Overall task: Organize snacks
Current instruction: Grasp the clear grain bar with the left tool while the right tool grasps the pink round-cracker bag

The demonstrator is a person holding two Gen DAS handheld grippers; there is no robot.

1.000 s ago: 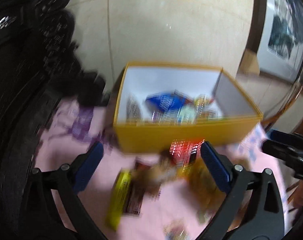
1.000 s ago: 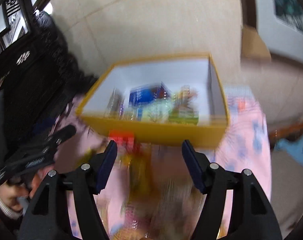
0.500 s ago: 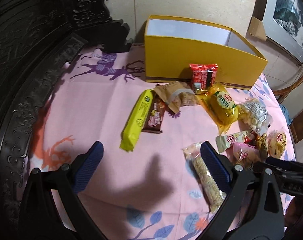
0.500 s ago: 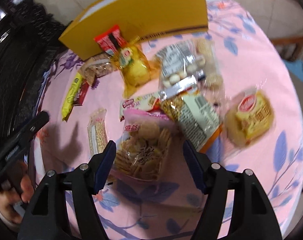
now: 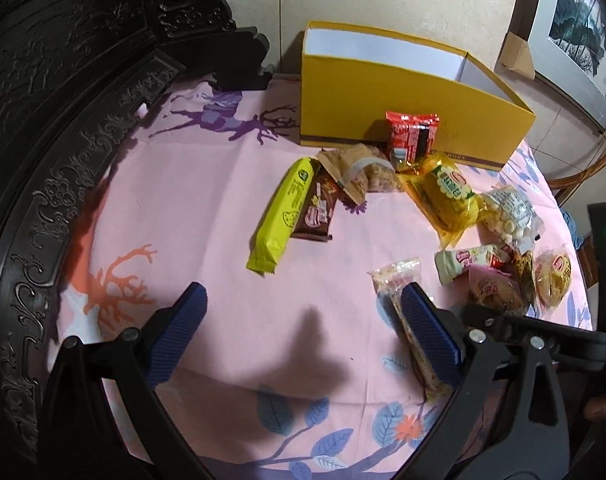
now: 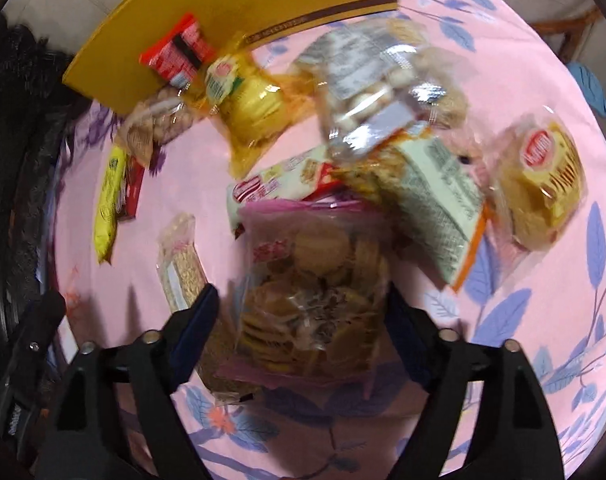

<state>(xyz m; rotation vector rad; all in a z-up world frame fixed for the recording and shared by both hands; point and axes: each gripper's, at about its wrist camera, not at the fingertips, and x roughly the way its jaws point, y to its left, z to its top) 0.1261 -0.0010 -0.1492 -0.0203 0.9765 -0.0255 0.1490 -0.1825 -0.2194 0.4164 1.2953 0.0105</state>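
Note:
A yellow box (image 5: 403,112) (image 6: 243,12) stands at the far side of the pink cloth, with loose snack packets spread in front of it. My right gripper (image 6: 303,320) points steeply down over a clear pink-trimmed bag of round biscuits (image 6: 311,288) (image 5: 495,292). Its jaws are opening; the bag lies between the fingers and the pads do not press on it. My left gripper (image 5: 303,320) hangs open over bare cloth, holding nothing. A cereal bar packet (image 5: 399,292) (image 6: 179,264) lies by its right finger.
Near the box lie a red packet (image 5: 413,134), a yellow-green bar (image 5: 283,216), a brown chocolate bar (image 5: 319,208), a yellow cake packet (image 5: 443,196) and a bag of white balls (image 5: 511,216). Dark carved furniture (image 5: 63,120) rims the table's left side.
Both views have swung down from the box's inside to the table. The right gripper has dropped over the biscuit bag and spread its jaws. The left has kept still lately.

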